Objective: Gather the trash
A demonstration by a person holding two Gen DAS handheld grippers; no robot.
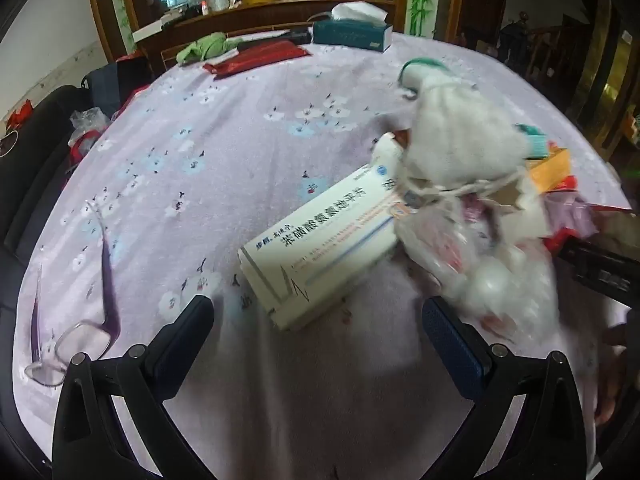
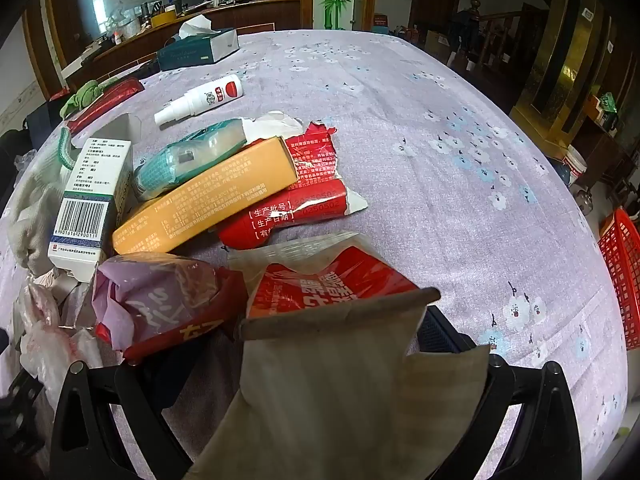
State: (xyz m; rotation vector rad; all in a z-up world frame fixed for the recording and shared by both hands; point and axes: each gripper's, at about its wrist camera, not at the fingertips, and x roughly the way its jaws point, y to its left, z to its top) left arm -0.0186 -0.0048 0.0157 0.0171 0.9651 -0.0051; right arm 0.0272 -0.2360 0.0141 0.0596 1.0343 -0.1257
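The left gripper stands with its jaws wide apart over the lilac flowered tablecloth, holding nothing; just ahead of the gap between its fingers lies a white medicine box with blue print, set at a slant, its near corner closest to the fingertips but not touching either one; the far end of the box runs under a blurred heap of white plastic bag and wrappers that sits ahead and to the right of the right-hand finger. A pair of purple-framed glasses lies on the cloth beside the left-hand finger; a teal tissue box, a red packet and a green cloth rest at the far edge of the table.

The right gripper has a torn red-and-beige cardboard wrapper between its fingers — the flap hides most of the gap, so I cannot tell whether the jaws are clamped on it; a purple-and-red crumpled packet lies just left of it. Further ahead the trash is piled together: an orange box leaning over a red tube, a teal blister pack, a white box with a barcode, and a white spray bottle apart behind them; a red basket stands off the table's right edge.
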